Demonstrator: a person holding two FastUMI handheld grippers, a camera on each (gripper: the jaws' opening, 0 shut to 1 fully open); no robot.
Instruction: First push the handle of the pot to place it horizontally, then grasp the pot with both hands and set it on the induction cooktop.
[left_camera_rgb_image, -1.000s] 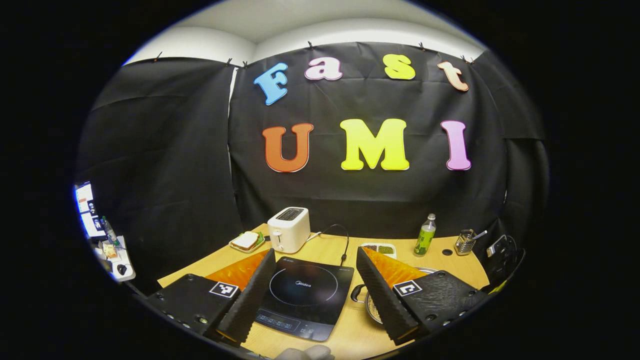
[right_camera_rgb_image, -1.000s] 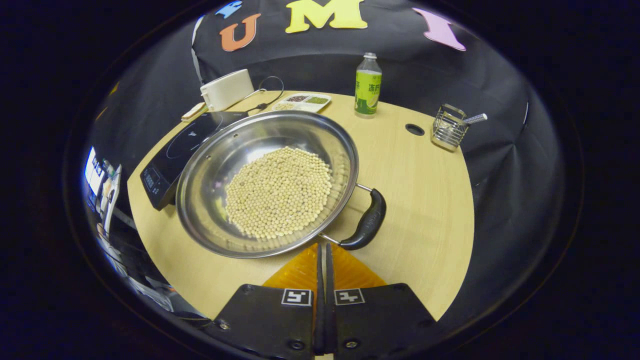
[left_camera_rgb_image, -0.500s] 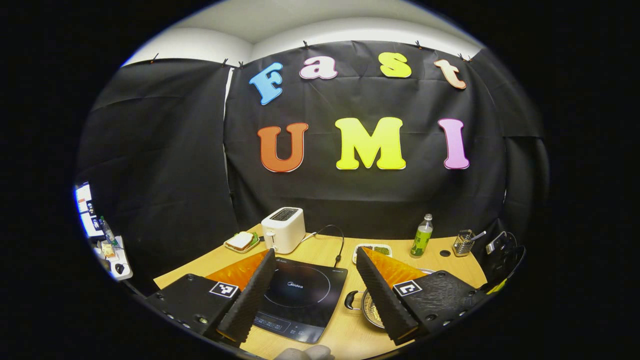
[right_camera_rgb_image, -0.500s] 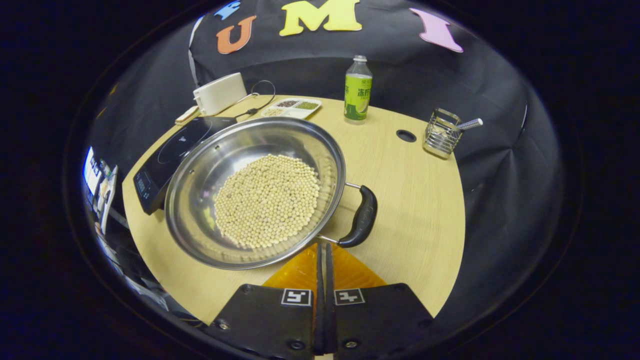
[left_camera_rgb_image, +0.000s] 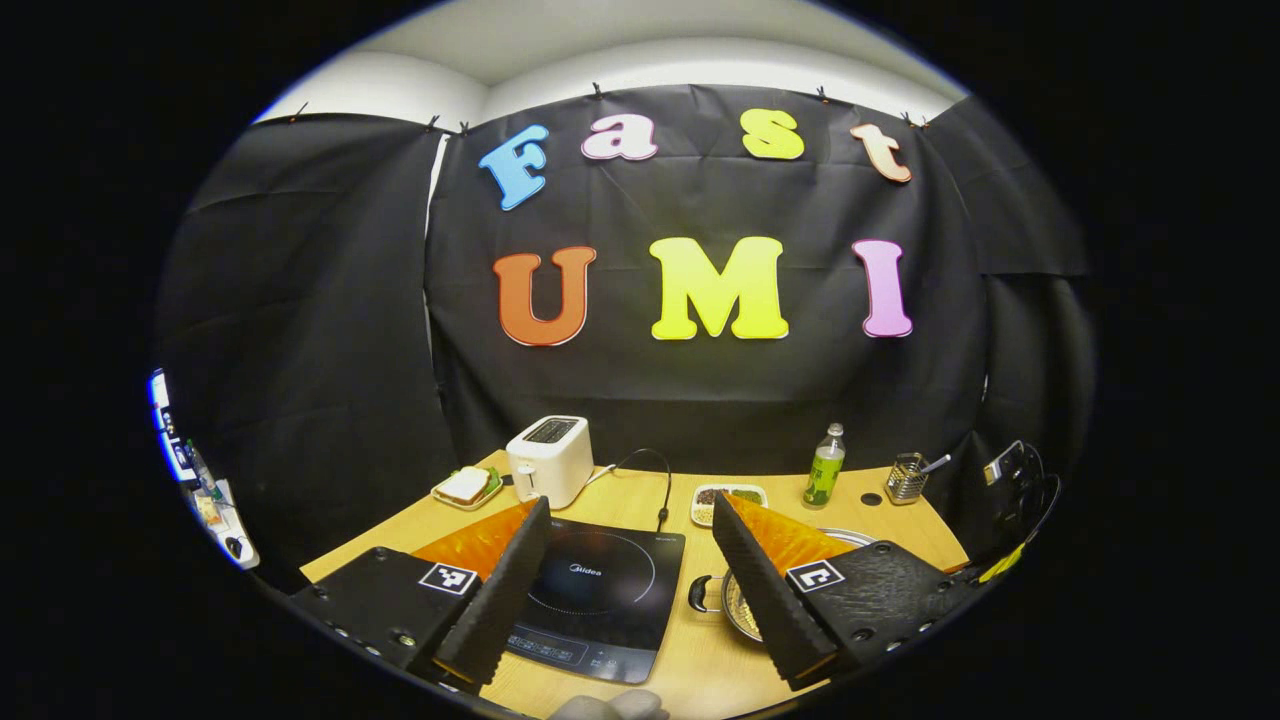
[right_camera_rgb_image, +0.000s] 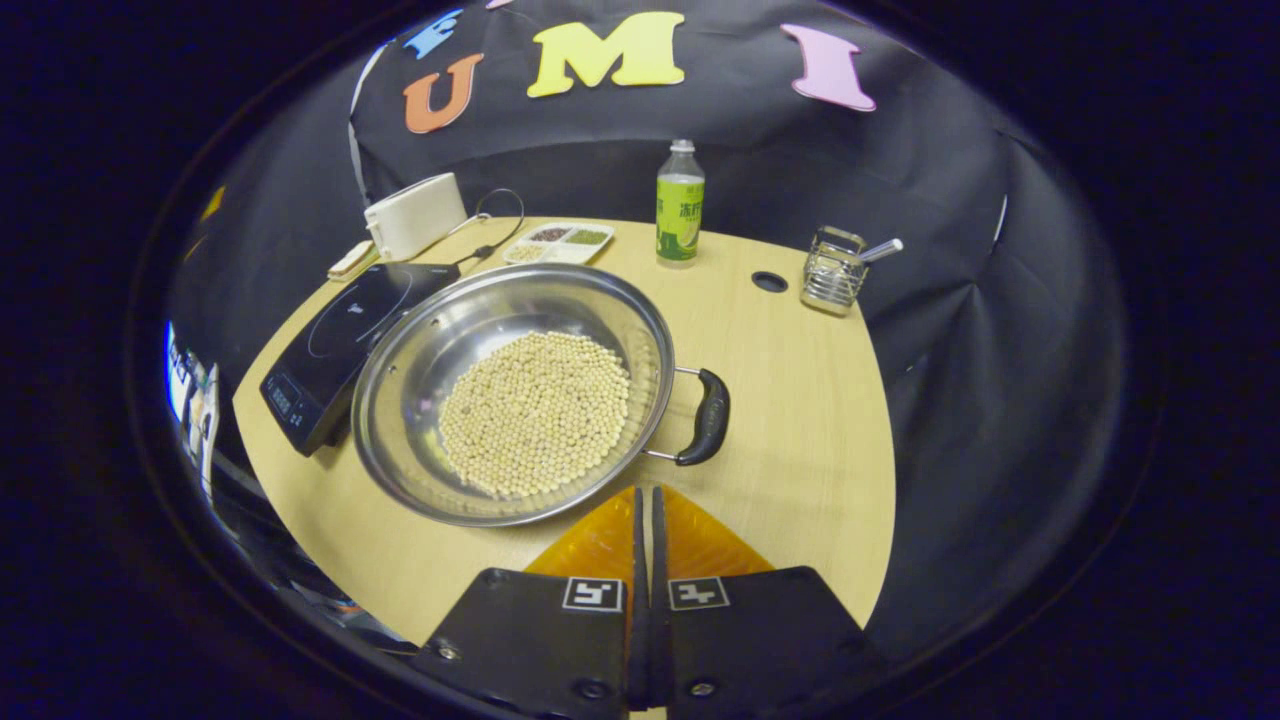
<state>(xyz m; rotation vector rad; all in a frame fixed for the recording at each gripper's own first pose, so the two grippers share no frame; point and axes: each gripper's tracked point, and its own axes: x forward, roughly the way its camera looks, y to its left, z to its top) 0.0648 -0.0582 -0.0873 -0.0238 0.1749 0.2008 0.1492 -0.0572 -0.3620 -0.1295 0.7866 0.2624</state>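
Table (right_camera_rgb_image: 800, 400) | pot (right_camera_rgb_image: 510, 390) handle (right_camera_rgb_image: 708, 416) faces right hand-held gripper (right_camera_rgb_image: 645, 500), closed | left (left_camera_rgb_image: 625, 580) open

Bare table (right_camera_rgb_image: 800, 400) lies open right of the pot (right_camera_rgb_image: 500, 330).

A pale wooden worktop (right_camera_rgb_image: 800, 400) with a rounded edge carries the bystanders; a white toaster (right_camera_rgb_image: 415, 215) stands at its far left, a black cord (right_camera_rgb_image: 490, 215) looping from beside it; just left of the toaster lies a small plate with a sandwich (left_camera_rgb_image: 466, 487); a white divided tray (right_camera_rgb_image: 558, 242) holding dark, green and pale fillings sits near the back edge; to its right stands a green-labelled bottle (right_camera_rgb_image: 680, 205), upright and capped; further right a round cable hole (right_camera_rgb_image: 769, 282) pierces the wood; beyond it stands a wire holder (right_camera_rgb_image: 832, 270) with a utensil handle tilting out to the right.
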